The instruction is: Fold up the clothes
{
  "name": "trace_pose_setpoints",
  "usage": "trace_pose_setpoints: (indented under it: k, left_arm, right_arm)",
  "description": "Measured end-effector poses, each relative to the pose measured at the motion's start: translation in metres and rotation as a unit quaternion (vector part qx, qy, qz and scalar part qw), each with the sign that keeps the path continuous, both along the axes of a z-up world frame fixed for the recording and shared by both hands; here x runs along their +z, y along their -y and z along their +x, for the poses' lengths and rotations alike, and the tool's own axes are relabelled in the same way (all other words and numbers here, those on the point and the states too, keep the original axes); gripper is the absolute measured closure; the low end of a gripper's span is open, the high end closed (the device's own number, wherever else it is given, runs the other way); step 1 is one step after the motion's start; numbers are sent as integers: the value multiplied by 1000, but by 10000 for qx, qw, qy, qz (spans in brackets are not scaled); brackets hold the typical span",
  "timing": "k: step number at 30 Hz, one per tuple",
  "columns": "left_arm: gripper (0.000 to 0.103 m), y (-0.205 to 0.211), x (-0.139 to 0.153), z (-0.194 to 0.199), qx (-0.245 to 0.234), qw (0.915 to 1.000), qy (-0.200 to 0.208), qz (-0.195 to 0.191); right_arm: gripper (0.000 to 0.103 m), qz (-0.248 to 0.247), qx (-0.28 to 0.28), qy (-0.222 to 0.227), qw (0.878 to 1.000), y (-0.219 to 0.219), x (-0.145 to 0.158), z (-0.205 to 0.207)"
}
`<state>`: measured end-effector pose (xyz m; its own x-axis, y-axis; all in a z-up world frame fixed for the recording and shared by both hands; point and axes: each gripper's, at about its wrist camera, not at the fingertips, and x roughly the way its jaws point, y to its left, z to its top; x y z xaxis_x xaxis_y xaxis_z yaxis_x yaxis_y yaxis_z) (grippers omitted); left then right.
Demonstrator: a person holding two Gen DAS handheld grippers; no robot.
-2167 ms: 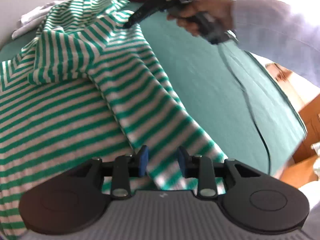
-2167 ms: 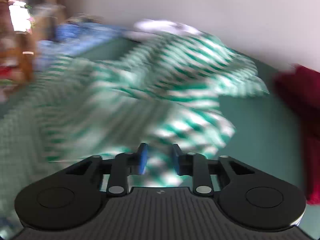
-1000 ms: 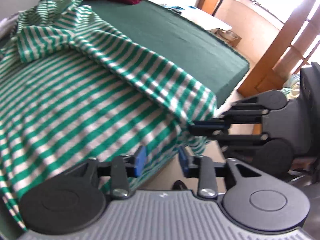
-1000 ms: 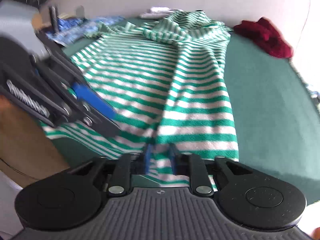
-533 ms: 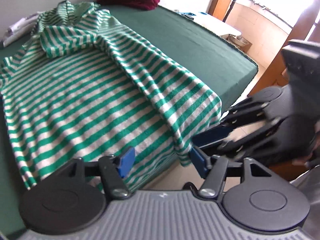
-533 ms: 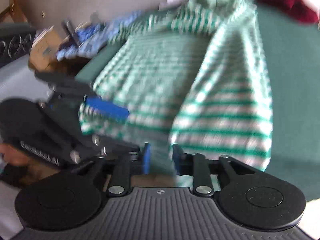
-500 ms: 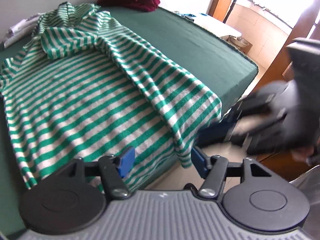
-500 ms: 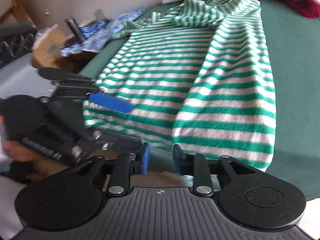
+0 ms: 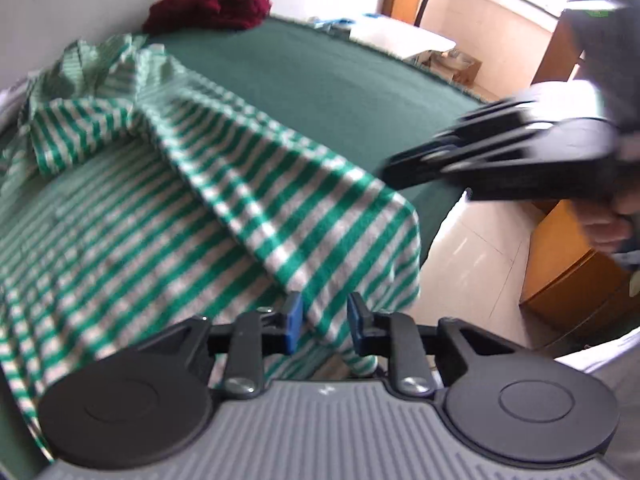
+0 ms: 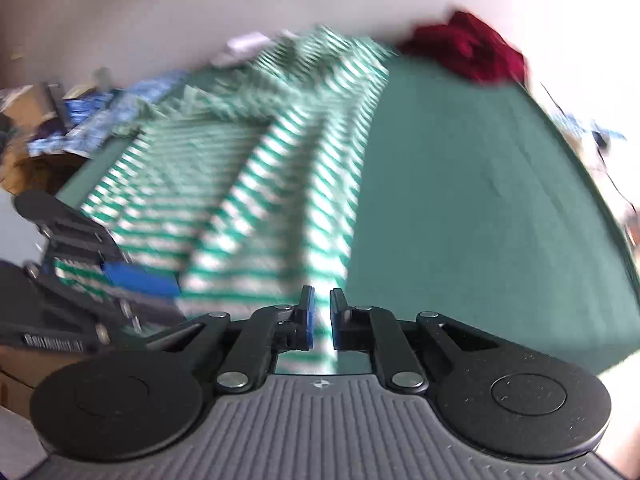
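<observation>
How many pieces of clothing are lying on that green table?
3, maybe more: a green-striped shirt spread over the near edge, a dark red garment bunched at the far wall, and something white behind the shirt. The blurry blue fabric is unclear.

Green-and-white striped knit shirt (image 9: 208, 184), dark green cloth table cover (image 9: 320, 80), crumpled dark red garment (image 9: 208, 8), blue patterned cloth (image 10: 100, 120)

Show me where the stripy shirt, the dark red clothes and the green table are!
stripy shirt (image 9: 248, 184), left wrist view, on the folded-over top layer.
dark red clothes (image 9: 208, 6), left wrist view, middle of the heap.
green table (image 10: 480, 208), right wrist view, bare cloth beside the shirt.
</observation>
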<state>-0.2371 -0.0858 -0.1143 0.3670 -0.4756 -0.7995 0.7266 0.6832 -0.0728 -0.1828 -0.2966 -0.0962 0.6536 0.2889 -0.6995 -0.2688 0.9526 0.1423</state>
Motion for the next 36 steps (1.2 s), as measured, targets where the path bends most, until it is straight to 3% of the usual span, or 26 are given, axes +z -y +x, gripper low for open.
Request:
trace_pose_setpoints:
  k: [3,4,6,8,9,11,14,15,16,17,18,19,20,21,23,25,26,27,28,29,30,33,35,36]
  left_arm:
    - [76,13,-8,19,40,9999,-36,114]
    - [80,11,-12,23,64,9999,-61,142]
    - [80,-1,-11,27,103,9998,-116,119]
    - [80,-7,-8,34,243,9993,-64,265]
    - [80,-8,-6,39,296,9992,-5,286]
    - [80,2,-1,61,481,9988,36,74]
    - [75,19,-7,109,818,9965,-53,-160]
    - [80,18,-12,121,932,9955,-119,-114]
    - [87,14,-14,131,1004,9947,-167,-117]
    - [87,8,-14,138,1064,9939,-246,-132]
    - [87,5,-12,144,1114,9933,-275,-135]
    - [87,7,-9,151,1169,9929,-207,-105]
    - [85,8,-6,159,1223,9924,-138,-75]
    - [75,11,-6,168,1275,9918,-68,-31]
    - [67,21,-12,188,1371,9905,75,89]
    - [60,28,-18,207,1480,9886,199,186]
    - [60,27,-19,215,1556,9873,231,199]
    - [61,26,-19,225,1610,9865,229,193]
    - [72,25,-18,235,1637,9862,187,164]
    - [73,25,-17,245,1665,9858,145,135]
    - [72,24,-17,255,1692,9855,104,106]
    - [72,20,-15,267,1714,9852,-35,52]
    - [67,15,-15,261,1708,9852,-147,69]
    - [61,12,-16,253,1743,9844,-222,127]
  right_arm:
    - [94,472,126,-311,9983,-8,-13,38]
    - [95,538,116,-428,9976,-10,-19,48]
    - [103,548,16,-538,9970,0,-23,61]
    - [103,322,-66,-494,9982,9,-18,71]
    - [91,252,-41,-430,9988,12,-14,76]
    - [90,371,152,-343,9986,16,-11,88]
    - [90,658,361,-602,9954,13,-24,131]
    - [99,663,391,-640,9950,14,-28,145]
    - [102,691,445,-643,9945,18,-30,157]
    - [102,651,450,-634,9948,24,-29,167]
    - [92,587,450,-564,9957,31,-24,173]
    - [88,577,498,-443,9961,38,-19,177]
    - [88,567,546,-323,9964,45,-13,181]
    - [88,684,619,-328,9952,48,-12,190]
    - [88,1106,814,-620,9886,44,-18,220]
    - [89,956,918,-768,9882,35,-28,247]
    - [103,878,917,-725,9893,34,-31,259]
    - [103,889,859,-625,9904,36,-31,272]
    - [103,939,782,-565,9909,38,-29,286]
    - [103,988,705,-504,9913,40,-27,299]
    - [90,1056,657,-421,9913,40,-25,313]
    - [90,1466,856,-534,9840,32,-27,361]
    - [93,1029,621,-500,9915,24,-36,391]
    - [103,695,412,-349,9961,22,-38,402]
